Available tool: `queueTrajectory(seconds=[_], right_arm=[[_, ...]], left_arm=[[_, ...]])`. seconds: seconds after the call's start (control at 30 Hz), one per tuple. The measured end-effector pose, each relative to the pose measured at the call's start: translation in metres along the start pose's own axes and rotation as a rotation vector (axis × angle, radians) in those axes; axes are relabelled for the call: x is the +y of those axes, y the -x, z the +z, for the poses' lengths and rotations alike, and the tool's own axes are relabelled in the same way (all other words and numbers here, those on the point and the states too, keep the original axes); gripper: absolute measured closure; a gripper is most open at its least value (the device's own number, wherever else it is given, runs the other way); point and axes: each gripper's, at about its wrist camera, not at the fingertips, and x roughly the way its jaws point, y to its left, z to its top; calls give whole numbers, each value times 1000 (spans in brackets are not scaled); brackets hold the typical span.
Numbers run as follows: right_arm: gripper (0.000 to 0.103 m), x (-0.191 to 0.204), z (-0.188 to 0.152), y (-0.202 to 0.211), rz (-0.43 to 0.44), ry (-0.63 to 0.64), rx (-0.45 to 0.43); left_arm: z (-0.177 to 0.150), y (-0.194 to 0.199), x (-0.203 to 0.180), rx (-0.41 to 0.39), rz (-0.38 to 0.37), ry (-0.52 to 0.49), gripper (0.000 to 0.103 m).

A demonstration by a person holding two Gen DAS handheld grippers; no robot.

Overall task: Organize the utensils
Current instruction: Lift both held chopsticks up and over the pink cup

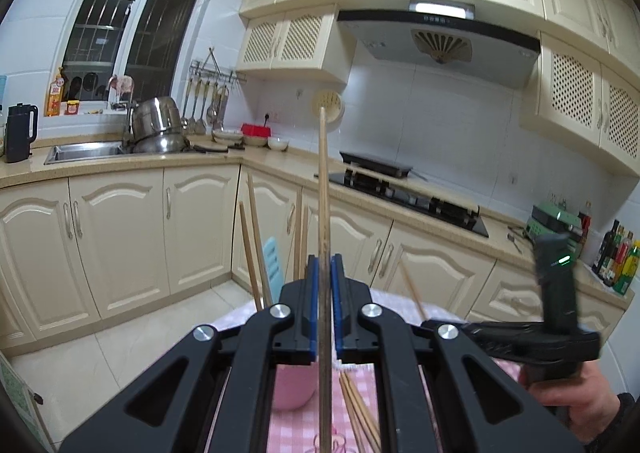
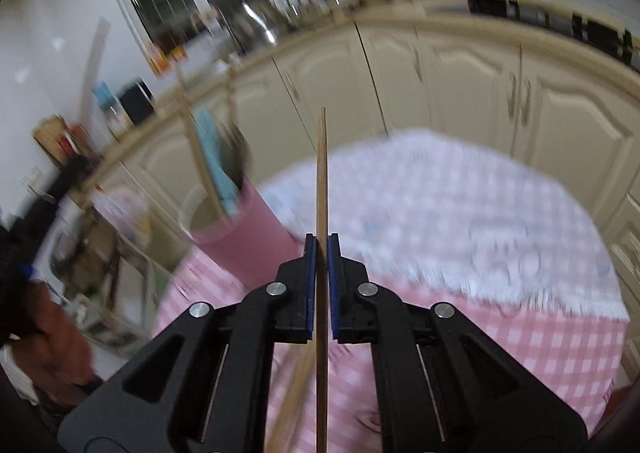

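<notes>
Left wrist view: left gripper (image 1: 325, 269) w/ jaws pinching one wooden chopstick (image 1: 323, 181), stick running straight up betw the blue pads (image 1: 313, 293) and on past the tips, lower end going down out of frame. Below the jaws, pink cup (image 1: 290, 389) on the table w/ pink checked cloth (image 1: 288, 429); more chopsticks (image 1: 254, 249) and a light blue utensil (image 1: 274, 257) stand up from behind the gripper body, prob in the cup but rim hidden. Loose chopsticks (image 1: 360, 409) lie on the cloth just right of the held one. Right side: right gripper (image 1: 416, 303), blurred, side-on, w/ a thin stick angling up from its tip; person's hand (image 1: 576, 397) on its handle. Bkgd: kitchen cabinets, sink w/ steel pots (image 1: 158, 125), stove (image 1: 412, 193), range hood.

Right wrist view: heavy blur. Right gripper (image 2: 322, 241) w/ jaws clamped on a single chopstick (image 2: 321, 173), upright betw blue pads, tip above the jaws. Pink cup (image 2: 240, 225) to the left on the table, upright, holding chopsticks and the blue utensil. Another loose chopstick (image 2: 296, 393) lies on the checked cloth (image 2: 520, 353) under the gripper, beside the held one. White lacy cover (image 2: 440, 221) on the far part of the table. Person's other hand (image 2: 52, 337) at left edge.
</notes>
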Motion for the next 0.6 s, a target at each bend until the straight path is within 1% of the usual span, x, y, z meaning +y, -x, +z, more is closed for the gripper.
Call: queueTrajectory(seconds=[0.13, 0.27, 0.33, 0.47, 0.5, 0.6], right_arm=[[97, 23, 32, 10, 53, 14, -162], [97, 49, 59, 6, 93, 30, -311], [97, 58, 71, 3, 107, 41, -372], [97, 67, 87, -16, 128, 39, -444], [97, 68, 87, -19, 129, 40, -449], [97, 69, 87, -35, 129, 33, -459]], left_arm=[[17, -8, 7, -40, -4, 32, 98], [35, -16, 10, -98, -4, 30, 97], [42, -23, 12, -122, 4, 29, 97], [52, -38, 19, -171, 28, 28, 97], [54, -44, 22, -189, 41, 24, 97], [54, -58, 27, -202, 54, 28, 97]])
